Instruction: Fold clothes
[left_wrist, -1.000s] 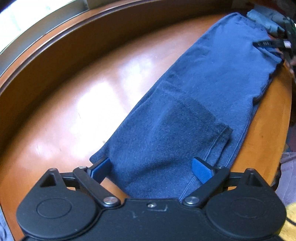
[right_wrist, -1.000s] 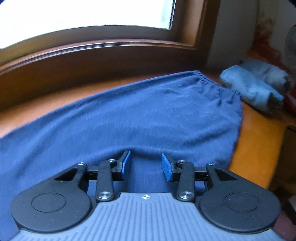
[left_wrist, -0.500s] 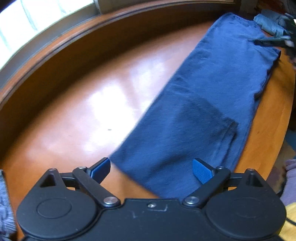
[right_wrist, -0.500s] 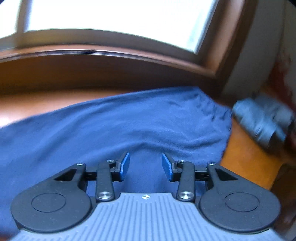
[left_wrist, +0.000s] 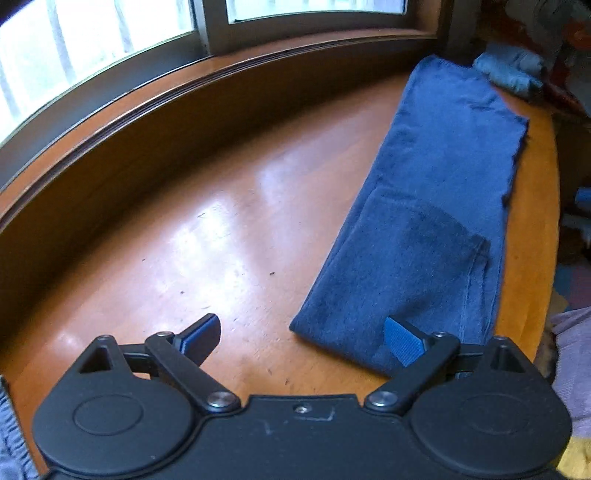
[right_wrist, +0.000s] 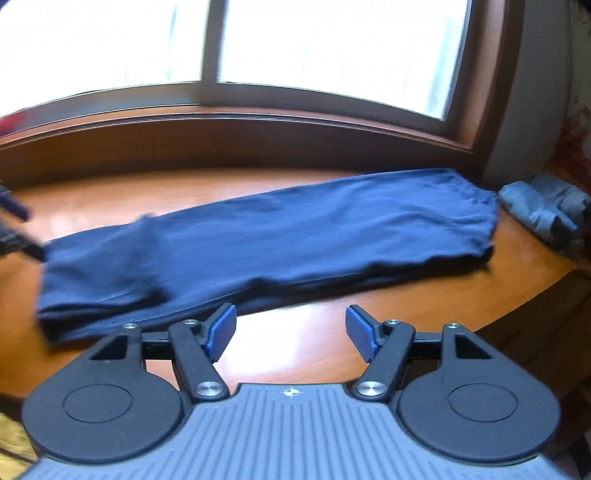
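A pair of blue trousers (left_wrist: 436, 206) lies flat as one long strip on the wooden table (left_wrist: 207, 236), the leg ends doubled back near me. My left gripper (left_wrist: 301, 339) stands open just short of that near end, its right pad over the cloth edge, nothing between the pads. From the right wrist view the same blue trousers (right_wrist: 266, 236) stretch across, waistband at the right. The right gripper (right_wrist: 290, 332) is pulled back off the cloth over bare wood, its jaws opening and empty. The left gripper's tip (right_wrist: 14, 229) shows at the left edge.
A folded grey-blue garment (right_wrist: 546, 214) lies past the waistband end, the same grey-blue garment (left_wrist: 513, 72) at top right in the left view. A raised wooden sill (right_wrist: 258, 136) and window back the table. Pale fabric (left_wrist: 572, 369) hangs beyond the table's right edge.
Both grippers drew back from the trousers. The right one, earlier low over the cloth with narrower jaws, now sits off the garment with jaws wider. The left one shifted off the leg end.
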